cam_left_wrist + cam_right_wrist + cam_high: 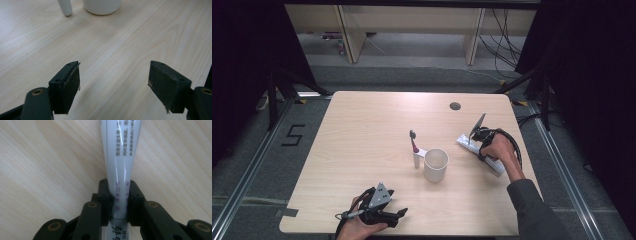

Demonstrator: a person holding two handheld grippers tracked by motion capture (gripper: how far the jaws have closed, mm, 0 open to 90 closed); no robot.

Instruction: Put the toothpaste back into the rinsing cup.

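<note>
A white toothpaste tube (497, 165) with printed text lies flat on the wooden table (362, 125) at the right. My right gripper (472, 142) is shut on it; in the right gripper view the two black jaws pinch the tube (121, 157) from both sides, and my right gripper (117, 185) points down at the tabletop. A white cup (436, 164) stands mid-table, with a toothbrush (414, 148) nearly upright at its left side, dark head up. My left gripper (402, 214) rests near the front edge, open (115, 75), nothing between its jaws.
The left gripper view looks across bare wood toward the cup's base (101, 6) and the toothbrush's white handle (65, 7). A round cable hole (455, 106) sits near the table's far edge. Floor rails and cables surround the table.
</note>
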